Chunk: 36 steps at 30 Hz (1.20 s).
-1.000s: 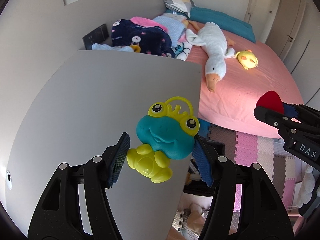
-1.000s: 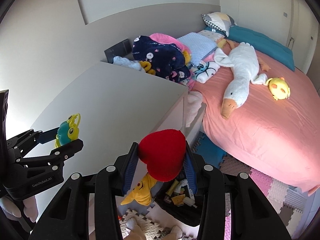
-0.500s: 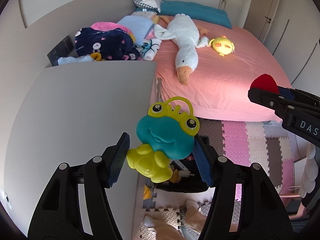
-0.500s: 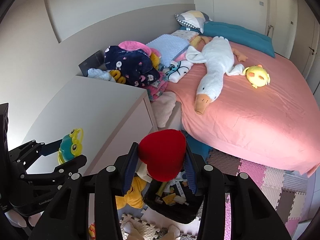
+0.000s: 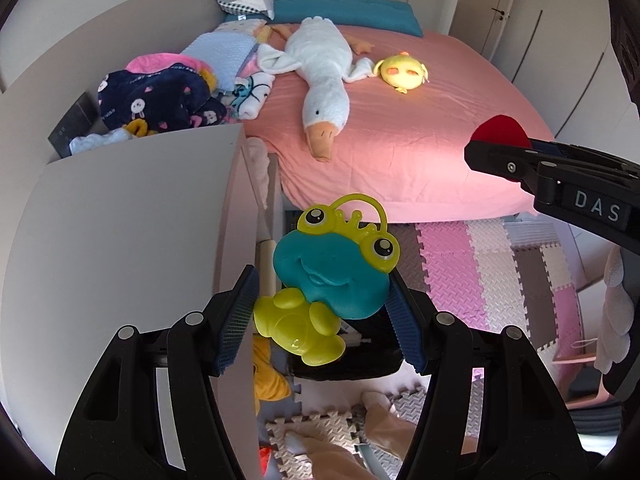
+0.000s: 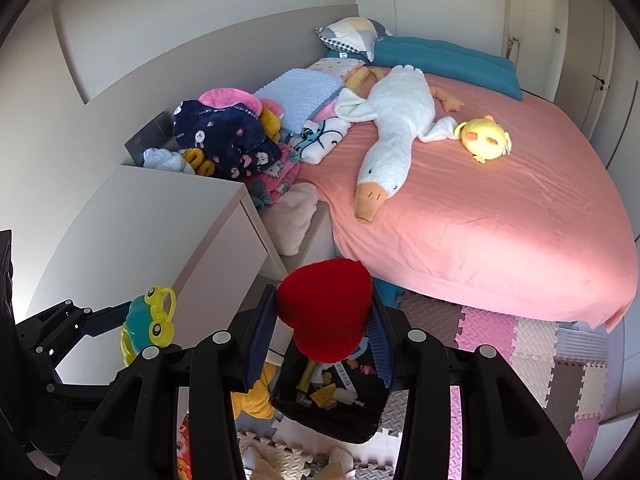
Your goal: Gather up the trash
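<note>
Frog toy sits pinched in the left gripper, red plush heart in the right gripper; both have swung off the white cabinet to above the black bin, so dropping looks next

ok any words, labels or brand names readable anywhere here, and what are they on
"DAS" – white letters on the body of the right gripper, seen from the left wrist view; the arm's edge cuts the word off.
Small pale mark on the dark panel behind the cabinet – too small to read.
Pale print on the navy blanket – too blurred to read.
Nothing readable on the frog toy or the red plush heart.
</note>
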Each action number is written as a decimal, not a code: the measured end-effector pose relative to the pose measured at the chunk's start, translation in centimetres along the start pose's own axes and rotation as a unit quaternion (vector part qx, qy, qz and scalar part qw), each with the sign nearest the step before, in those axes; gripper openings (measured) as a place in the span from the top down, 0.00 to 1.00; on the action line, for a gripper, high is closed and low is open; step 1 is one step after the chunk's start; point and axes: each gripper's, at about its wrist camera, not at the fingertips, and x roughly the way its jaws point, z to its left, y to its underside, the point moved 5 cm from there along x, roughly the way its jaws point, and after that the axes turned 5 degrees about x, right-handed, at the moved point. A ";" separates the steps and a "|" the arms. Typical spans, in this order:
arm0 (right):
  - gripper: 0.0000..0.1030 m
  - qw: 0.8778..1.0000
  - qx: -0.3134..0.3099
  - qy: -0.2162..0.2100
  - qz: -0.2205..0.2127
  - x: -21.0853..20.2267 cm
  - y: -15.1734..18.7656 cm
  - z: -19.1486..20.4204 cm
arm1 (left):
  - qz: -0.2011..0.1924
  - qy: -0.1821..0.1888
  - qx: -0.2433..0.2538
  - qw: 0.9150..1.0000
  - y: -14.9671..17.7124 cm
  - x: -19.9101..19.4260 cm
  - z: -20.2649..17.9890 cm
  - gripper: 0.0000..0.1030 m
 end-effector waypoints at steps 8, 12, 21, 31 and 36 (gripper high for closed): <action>0.27 0.999 0.004 0.035 -0.016 -0.3 -0.6 -1.0 | 0.027 -0.008 -0.005 1.000 -0.4 0.8 0.0 0.07; 0.27 0.999 0.008 0.034 -0.014 -0.2 -0.5 -1.2 | 0.027 -0.012 -0.006 1.000 -0.2 0.8 0.1 0.07; 0.27 0.999 0.009 0.032 -0.014 -0.3 -0.5 -1.3 | 0.011 -0.017 0.001 1.000 -0.7 0.3 0.0 0.07; 0.27 0.999 0.009 0.033 -0.016 -0.5 -0.6 -1.5 | 0.007 -0.019 0.002 1.000 -0.7 0.0 -0.1 0.07; 0.27 0.999 0.009 0.033 -0.015 -0.5 -0.6 -1.5 | 0.005 -0.021 0.005 1.000 -0.8 -0.2 -0.1 0.07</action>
